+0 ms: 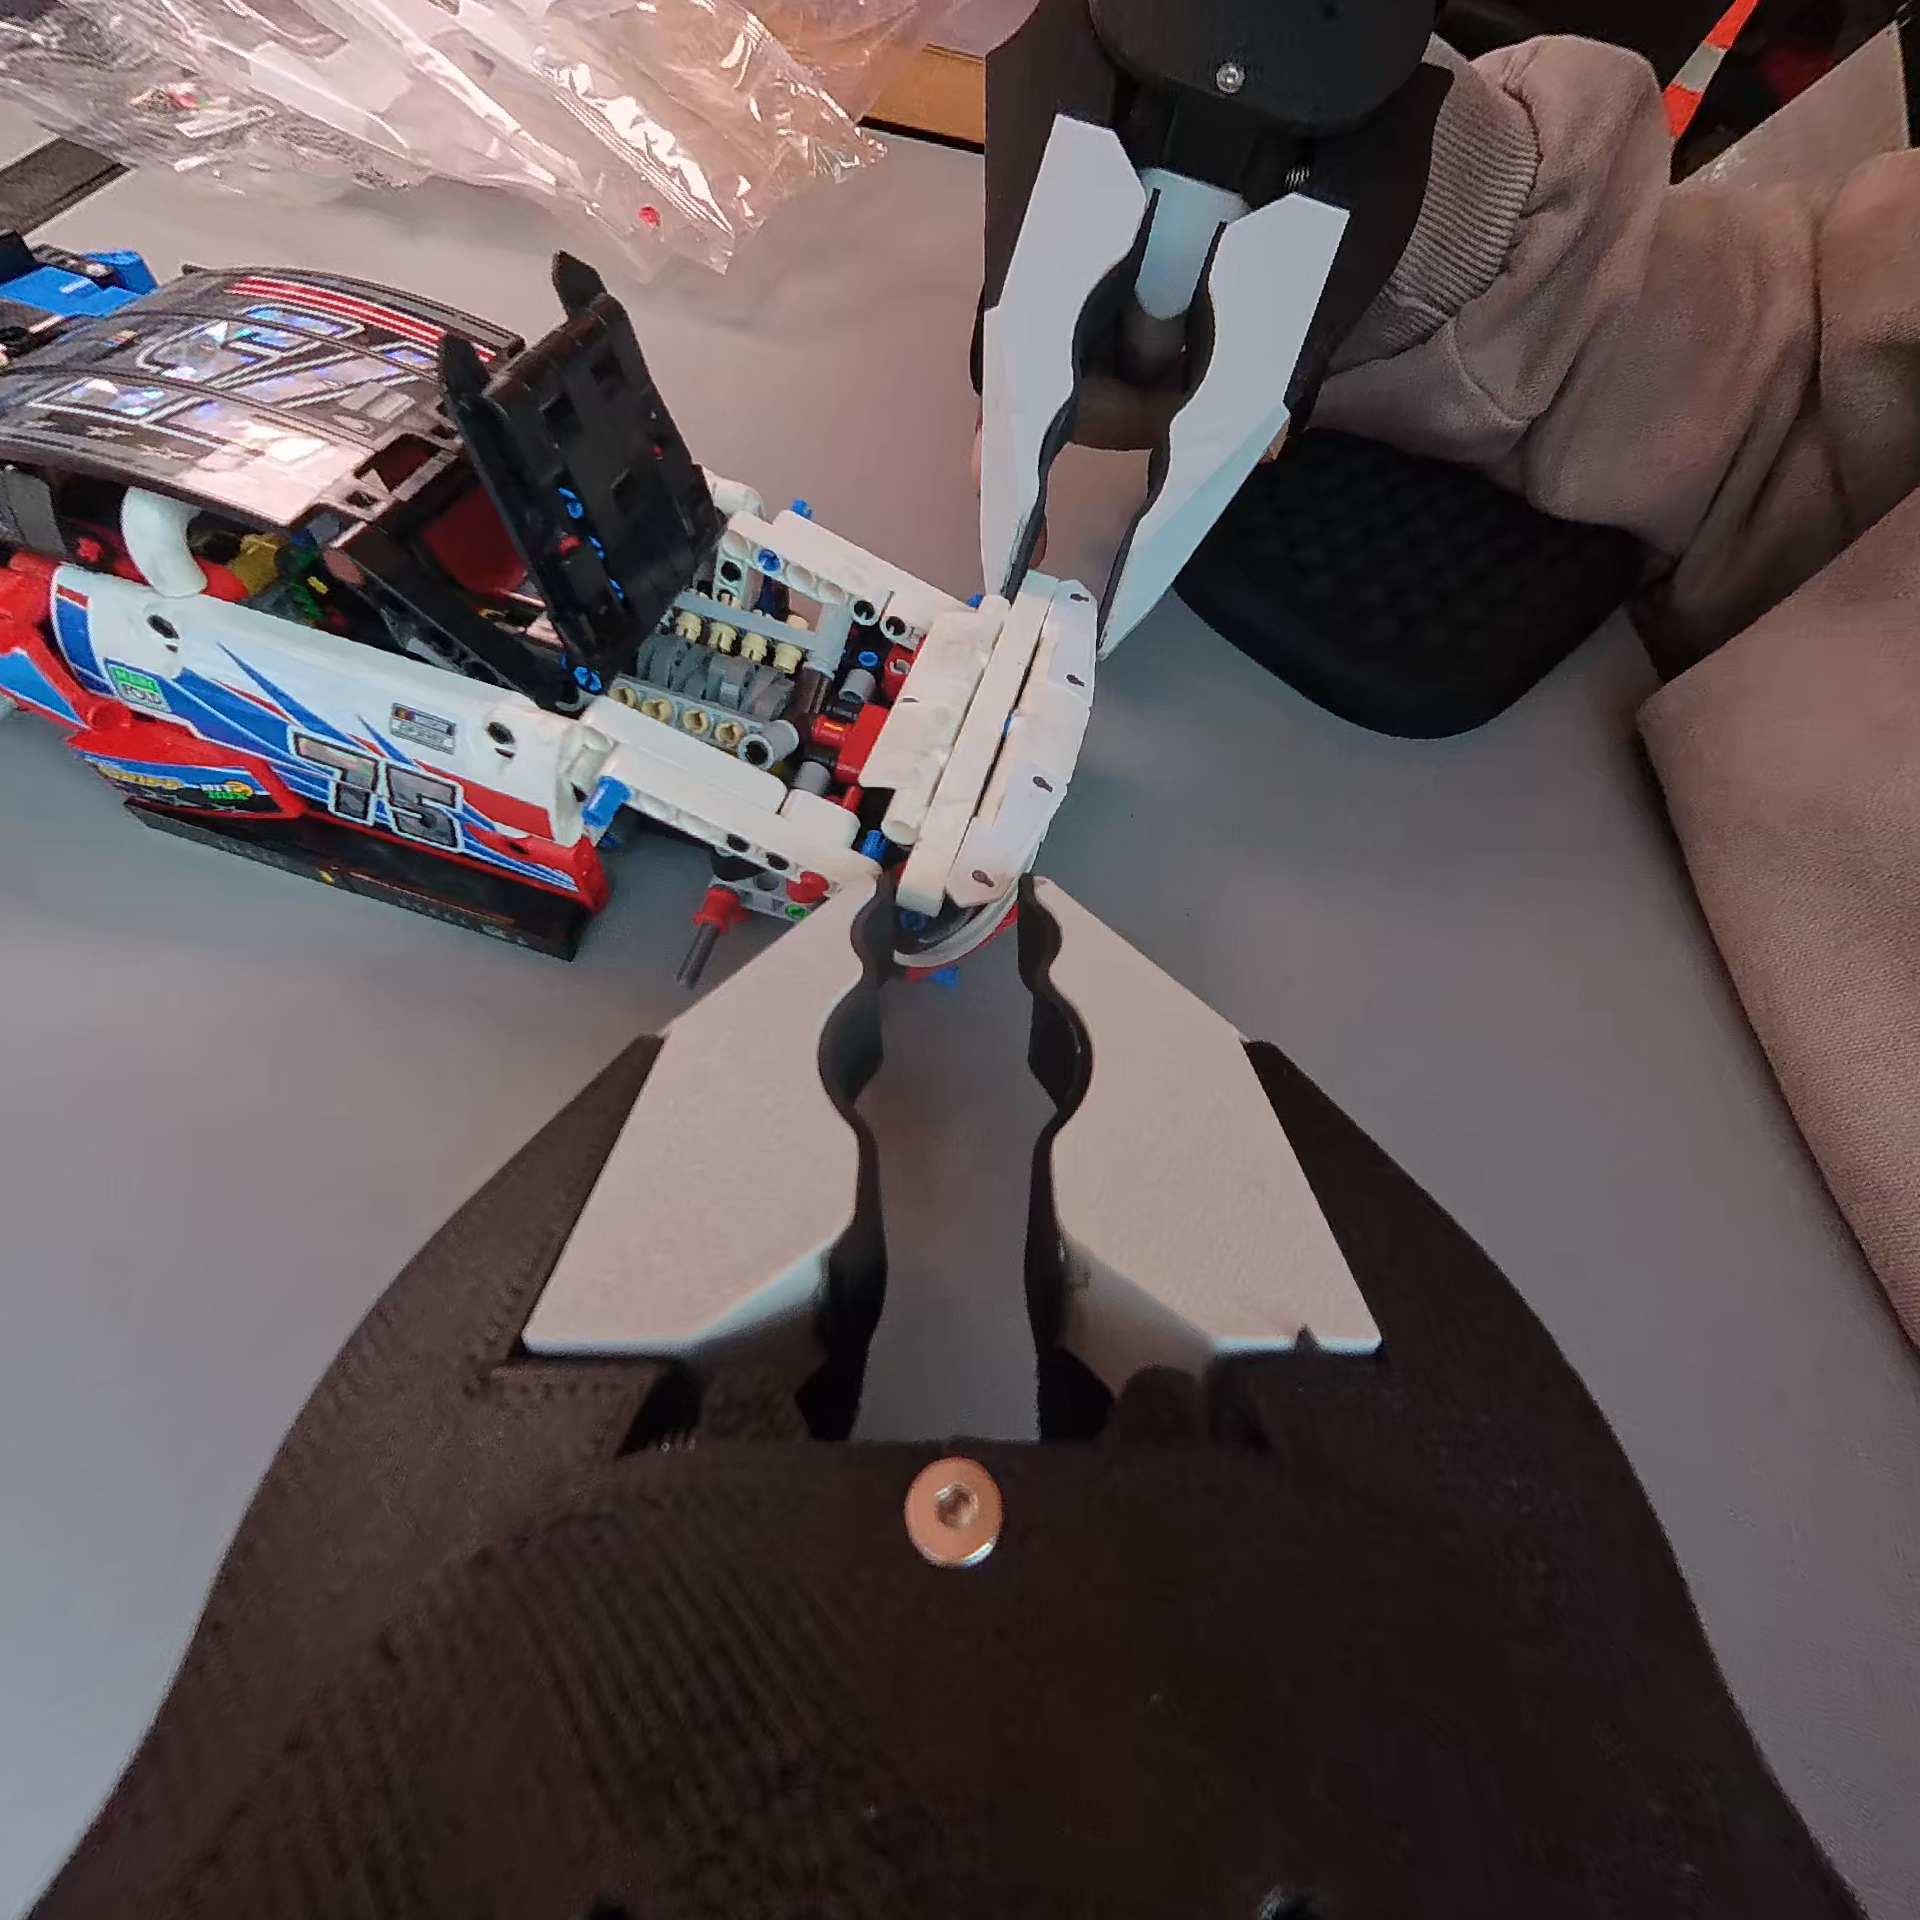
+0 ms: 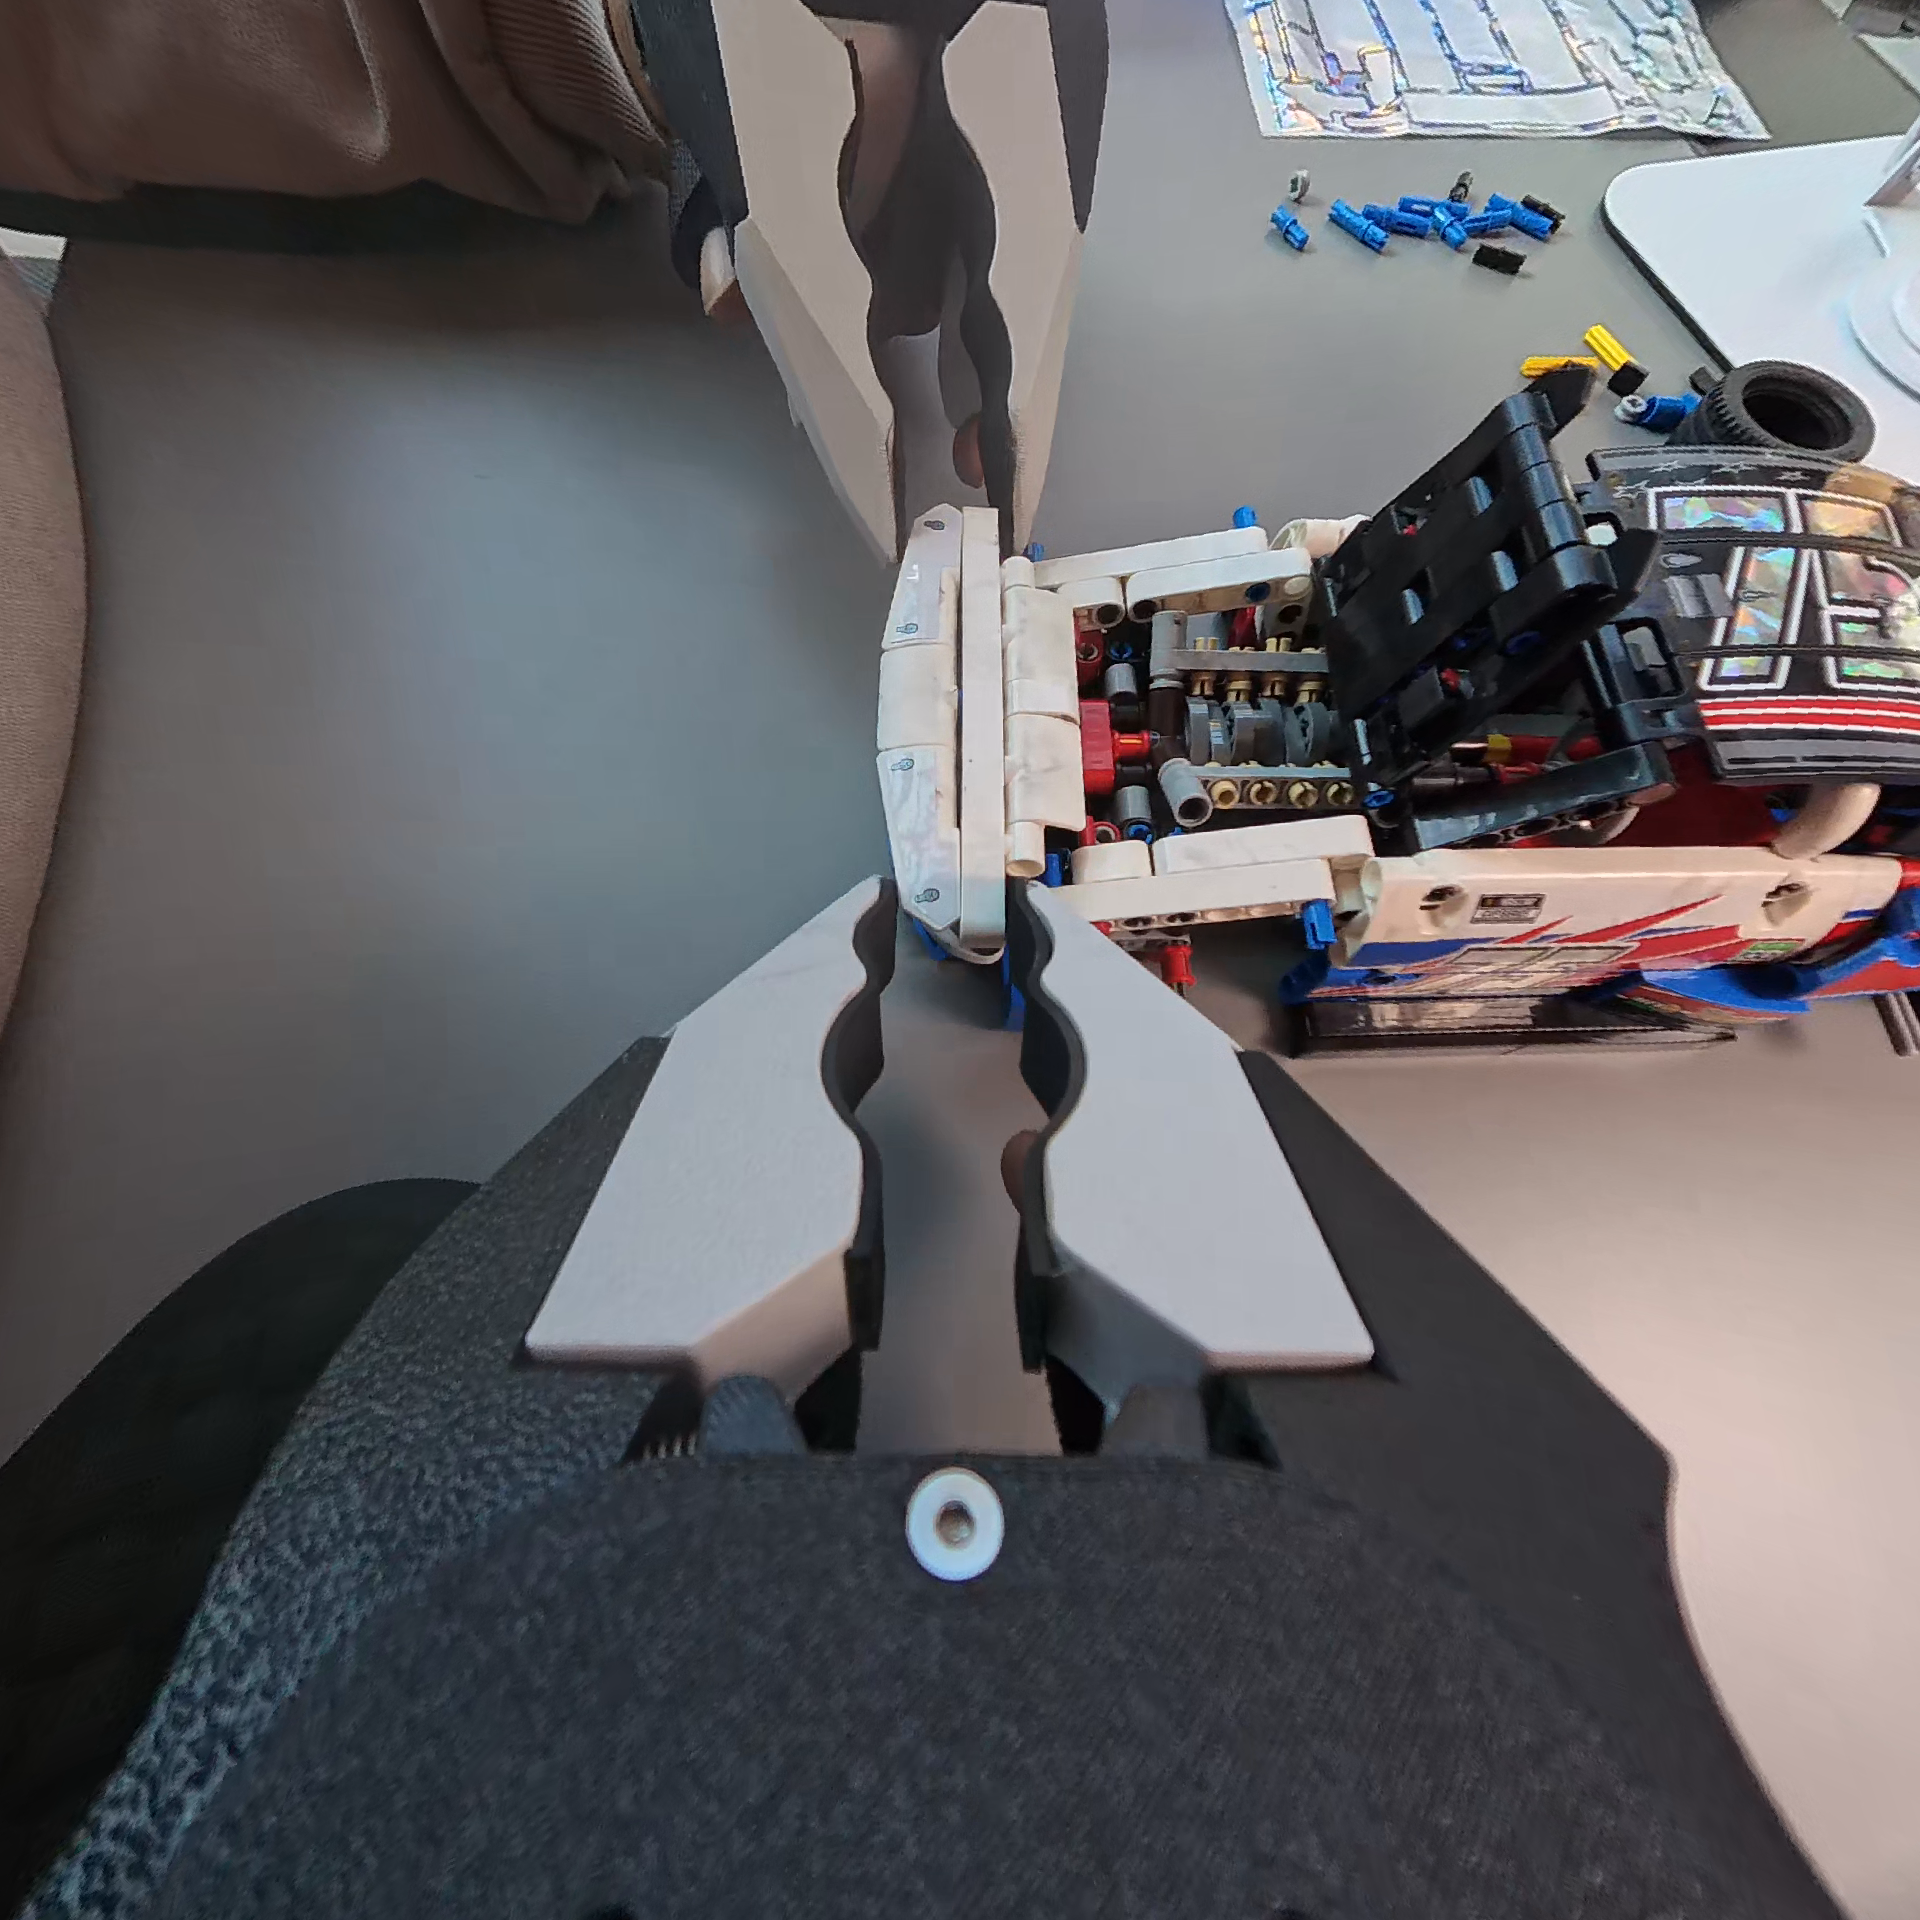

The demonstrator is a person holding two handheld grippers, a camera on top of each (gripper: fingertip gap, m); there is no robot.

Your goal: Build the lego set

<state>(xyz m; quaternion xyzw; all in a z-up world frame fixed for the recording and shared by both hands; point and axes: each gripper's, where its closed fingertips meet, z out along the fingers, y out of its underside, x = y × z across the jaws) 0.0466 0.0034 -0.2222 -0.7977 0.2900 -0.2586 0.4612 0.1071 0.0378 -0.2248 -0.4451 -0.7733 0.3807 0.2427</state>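
Observation:
The lego race car [image 1: 312, 665] stands on the grey table, its black hood [image 1: 582, 488] raised over the engine [image 1: 717, 675]. Its white front bumper [image 1: 997, 748] faces me. My left gripper [image 1: 951, 904] is closed on one end of the bumper. My right gripper [image 1: 1055, 613] comes in from the top and is closed on the other end. In the right wrist view the car [image 2: 1558, 914] lies to the right, and the bumper [image 2: 935, 727] spans between my right gripper [image 2: 951, 904] and my left gripper [image 2: 951, 514]. The hood [image 2: 1475, 582] also stands open there.
Clear plastic bags [image 1: 468, 104] lie behind the car. A sticker sheet [image 2: 1486, 62], several loose blue pins [image 2: 1423, 223], yellow pieces [image 2: 1600, 353] and a black tyre [image 2: 1787, 416] lie beyond it, by a white base [image 2: 1766, 260]. A brown sleeve [image 1: 1662, 312] and a black seat [image 1: 1392, 603] are at the table edge. The tips of one gripper are about 8 cm away from the tips of the other. The right tips stand about 8 cm off the hood [image 2: 1475, 582].

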